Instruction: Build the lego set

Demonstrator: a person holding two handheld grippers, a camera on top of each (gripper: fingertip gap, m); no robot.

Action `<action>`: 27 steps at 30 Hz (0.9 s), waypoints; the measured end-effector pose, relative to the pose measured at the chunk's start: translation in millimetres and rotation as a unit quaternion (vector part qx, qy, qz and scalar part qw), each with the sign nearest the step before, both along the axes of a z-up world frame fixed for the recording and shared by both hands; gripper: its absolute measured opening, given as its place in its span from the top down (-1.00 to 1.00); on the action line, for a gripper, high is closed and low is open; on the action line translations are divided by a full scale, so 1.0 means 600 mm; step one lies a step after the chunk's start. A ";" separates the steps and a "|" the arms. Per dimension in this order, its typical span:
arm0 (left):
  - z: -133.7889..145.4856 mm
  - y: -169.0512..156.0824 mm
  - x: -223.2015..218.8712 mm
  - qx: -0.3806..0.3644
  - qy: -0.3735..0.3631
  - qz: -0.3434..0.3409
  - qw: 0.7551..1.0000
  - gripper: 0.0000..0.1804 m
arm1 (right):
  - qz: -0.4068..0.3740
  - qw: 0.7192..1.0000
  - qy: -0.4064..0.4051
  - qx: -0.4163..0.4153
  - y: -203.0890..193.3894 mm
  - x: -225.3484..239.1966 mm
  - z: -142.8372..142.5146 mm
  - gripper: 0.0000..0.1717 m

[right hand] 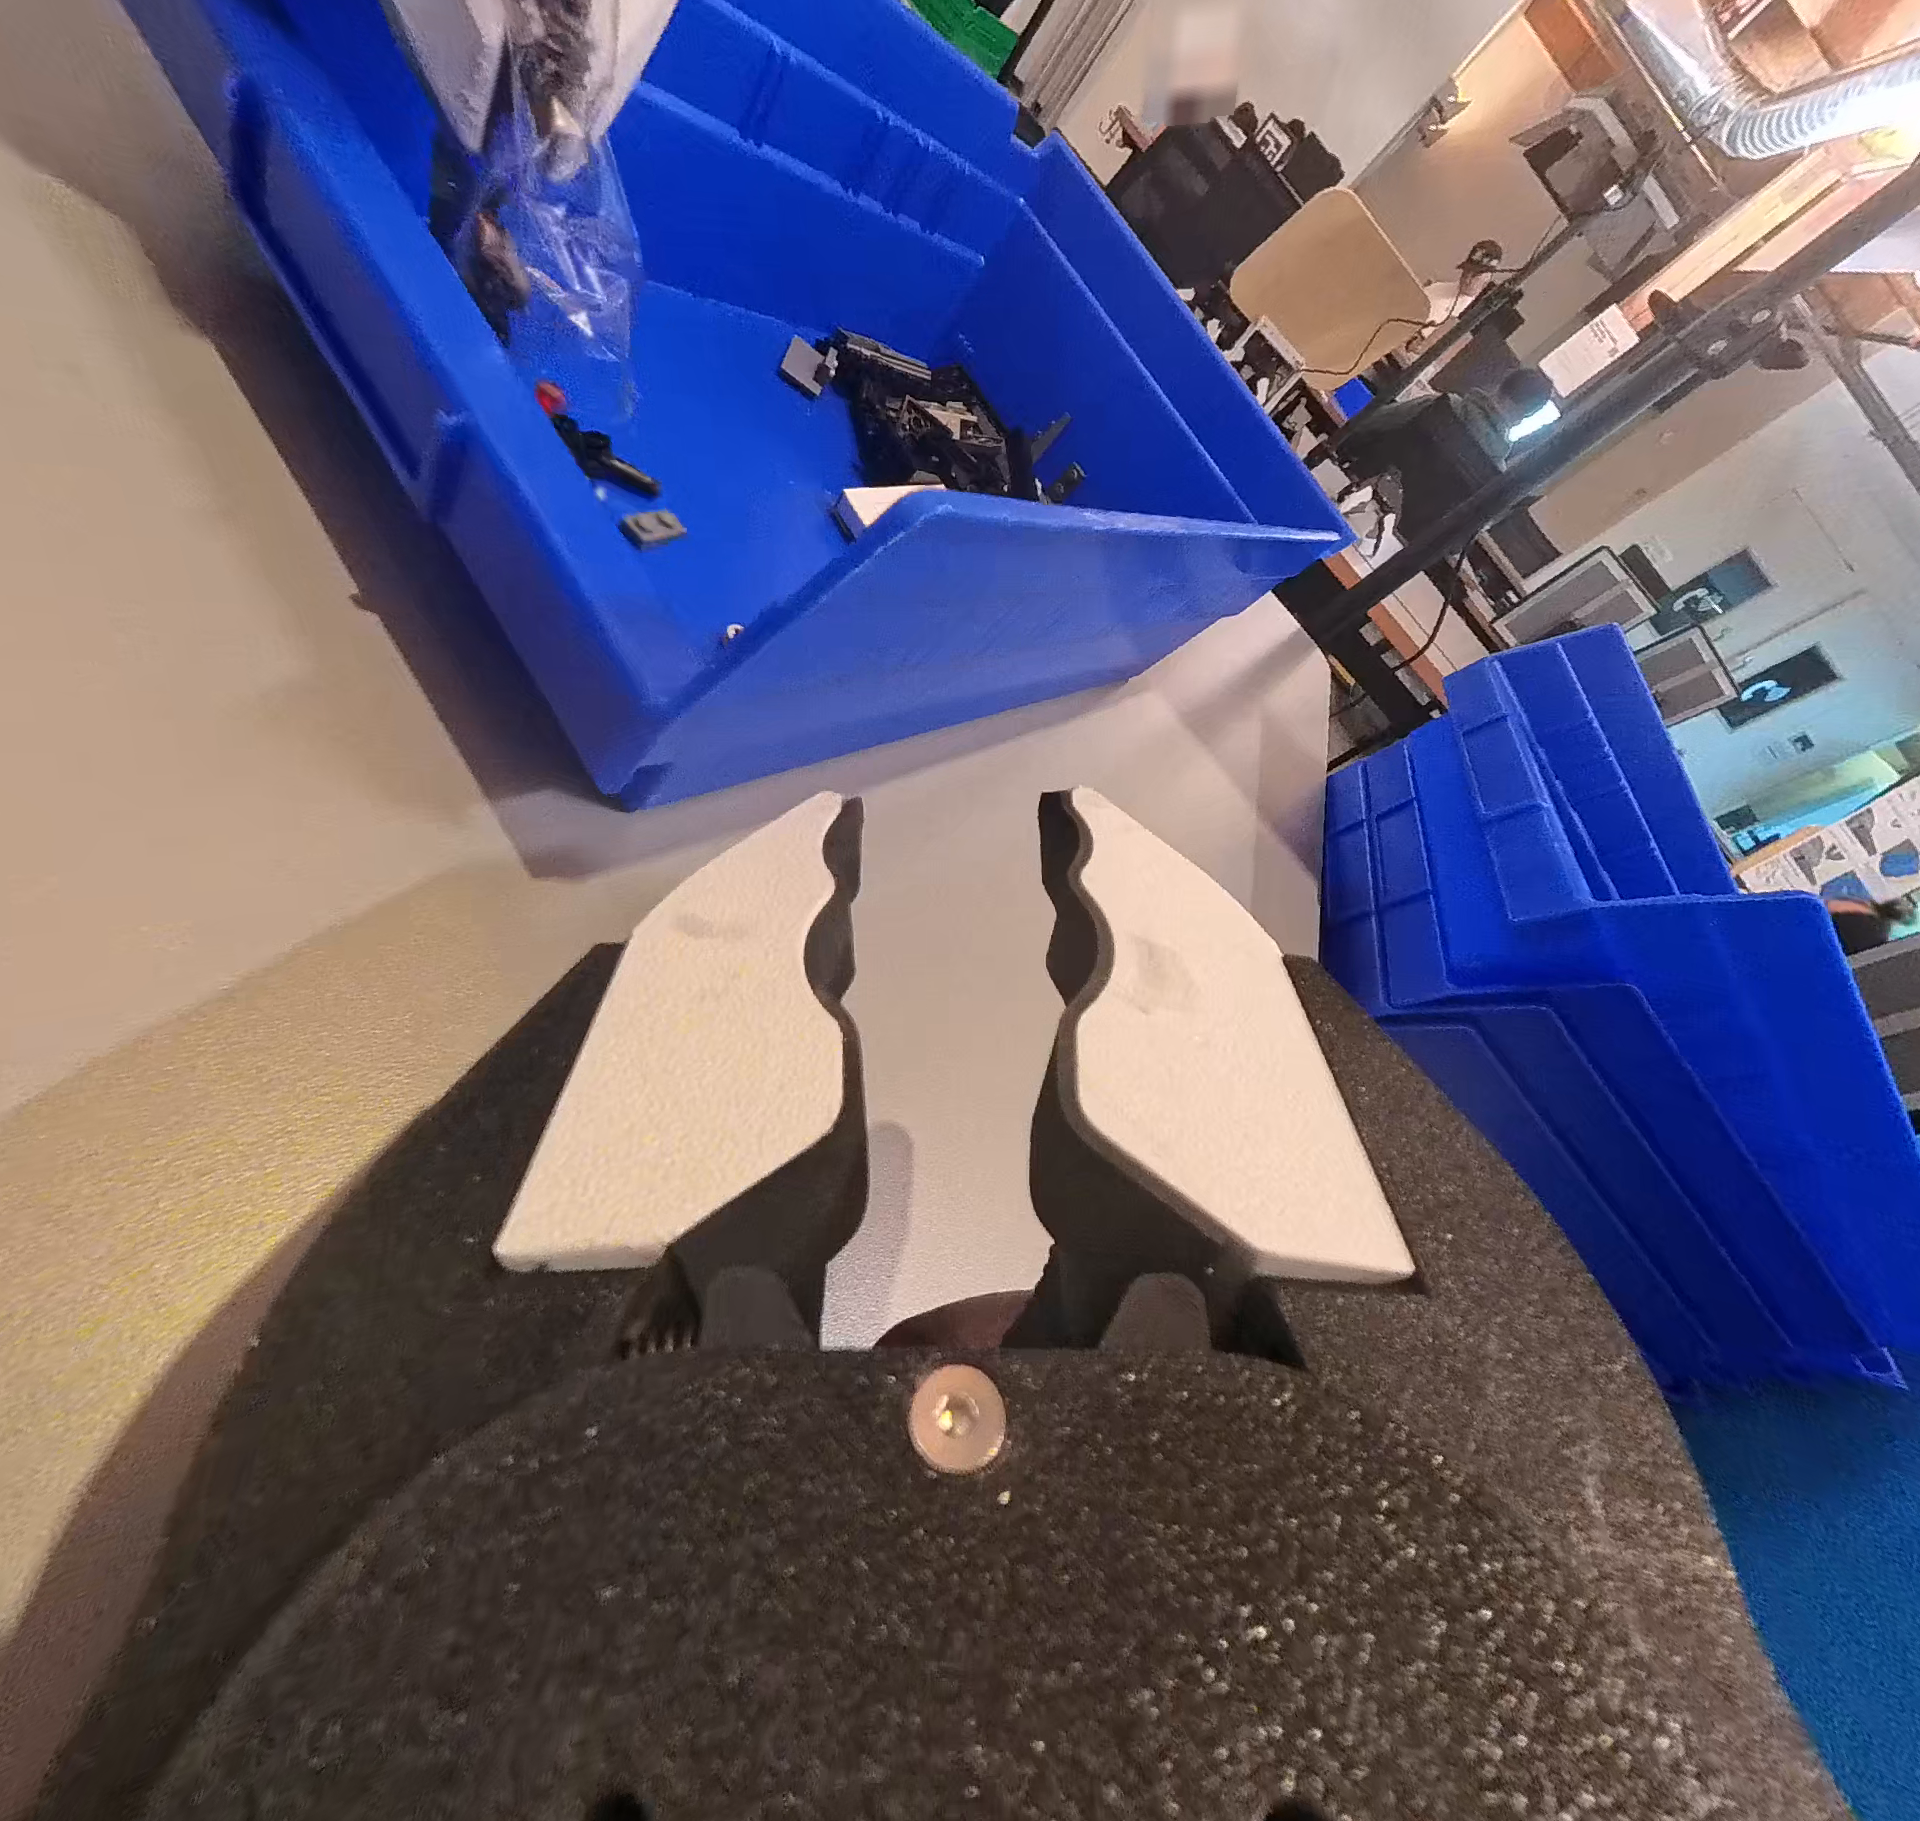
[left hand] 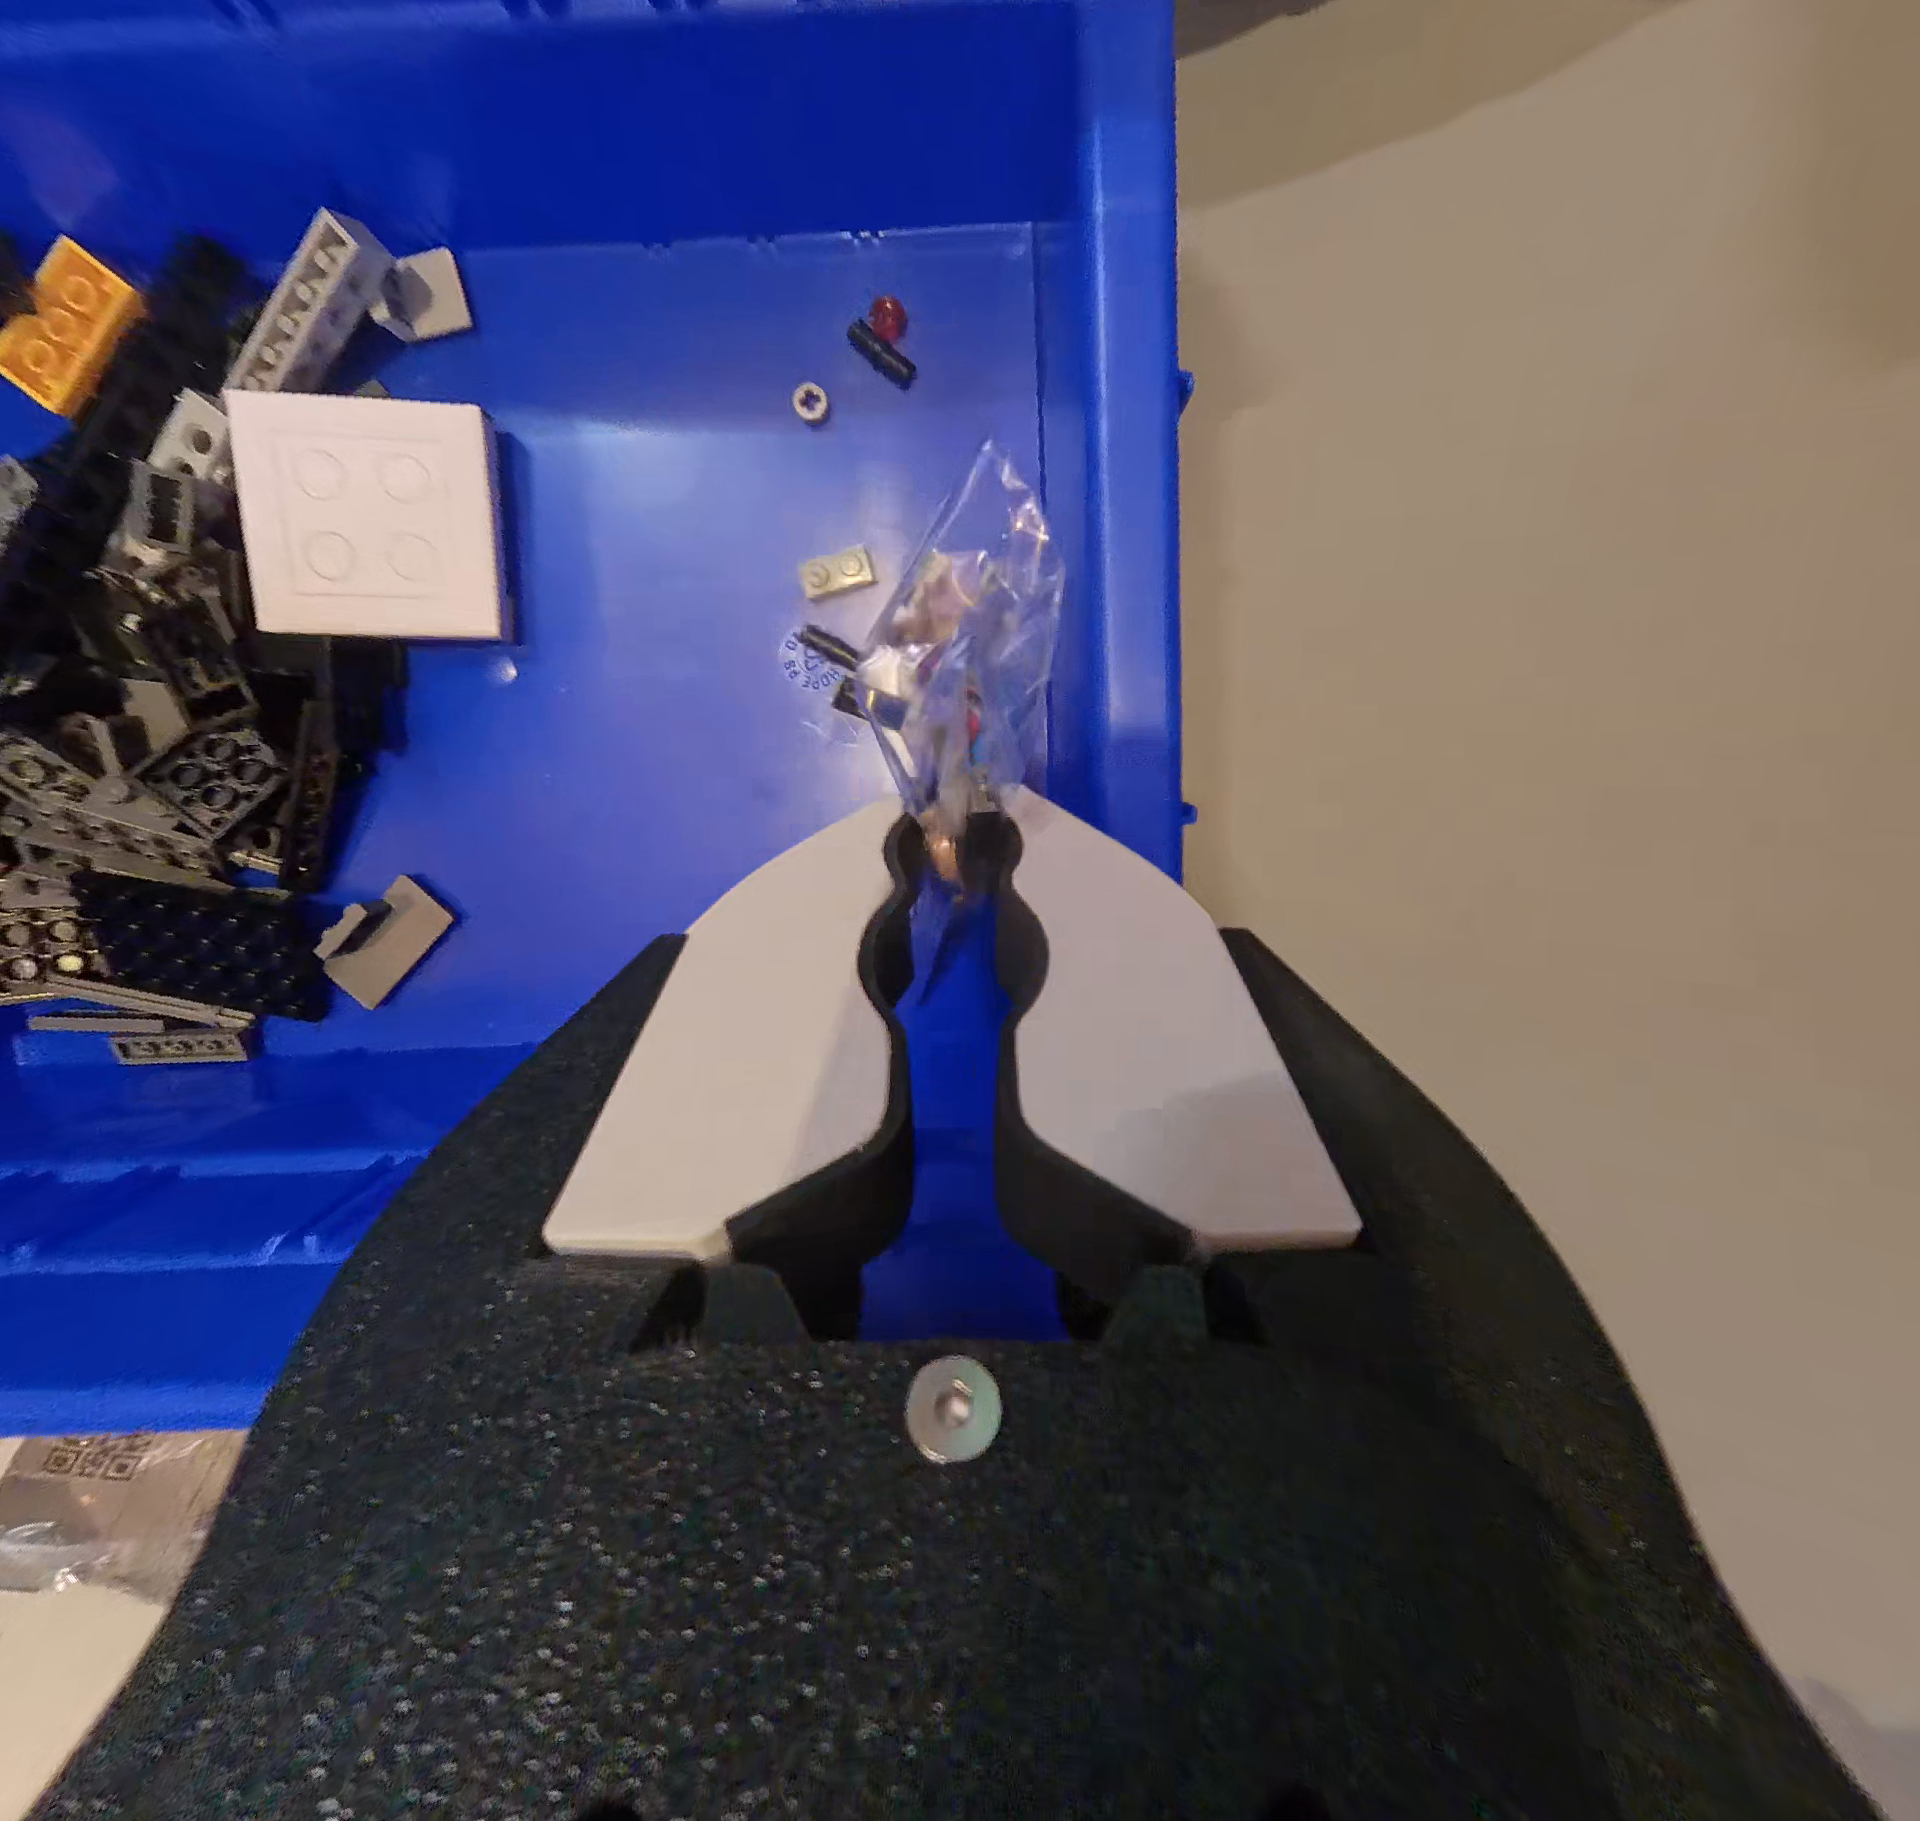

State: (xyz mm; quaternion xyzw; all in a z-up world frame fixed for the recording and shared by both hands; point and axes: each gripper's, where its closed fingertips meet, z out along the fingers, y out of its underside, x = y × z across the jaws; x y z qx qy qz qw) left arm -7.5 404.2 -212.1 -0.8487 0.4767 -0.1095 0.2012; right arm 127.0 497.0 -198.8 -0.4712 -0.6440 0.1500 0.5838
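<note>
the left tongs (left hand: 951, 836) pinch a small clear plastic bag (left hand: 977, 628) by its near end, both dark pads pressed on the gathered plastic. the bag hangs over the near right corner of a blue bin (left hand: 1107, 317), close beside the bin's side wall, so its weight trails away from the tips and the tiny mixed pieces inside it bunch together. holding it by one end seems to keep the contents settled low in the bag rather than spilling.

on the bin floor just beside the bag lie a few loose bits: a small tan plate (left hand: 840, 574), a black pin (left hand: 881, 355) with a red round stud (left hand: 888, 317) next to it, and a pale round piece (left hand: 807, 400). well apart, on the left side of the bin, a heap of black and grey bricks (left hand: 156, 732) is piled up, with a white square tile (left hand: 366, 514) resting on top of it and an orange brick (left hand: 62, 332) at the far edge.

the right tongs (right hand: 951, 815) are open with nothing between them, only the pale worktop (right hand: 208, 784) showing through the gap. they hover just outside the bin's low front wall, pointing toward it. a stack of more blue bins (right hand: 1621, 1044) sits to their right.
</note>
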 end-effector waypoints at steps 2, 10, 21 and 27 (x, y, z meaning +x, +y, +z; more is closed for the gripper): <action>-0.004 -0.005 -0.003 -0.027 0.009 0.001 1.000 0.87 | 0.001 1.000 -0.002 0.000 0.000 0.000 -0.001 0.60; -0.014 -0.019 -0.011 -0.080 0.044 -0.007 0.996 0.80 | 0.003 1.000 0.000 -0.002 0.000 0.001 0.000 0.61; -0.023 -0.044 -0.031 -0.121 0.090 0.001 0.989 0.78 | 0.008 1.000 -0.010 0.007 -0.003 0.000 -0.006 0.61; -0.026 -0.056 -0.042 -0.129 0.110 0.006 0.985 0.77 | 0.007 1.000 -0.014 0.011 -0.003 0.000 -0.008 0.61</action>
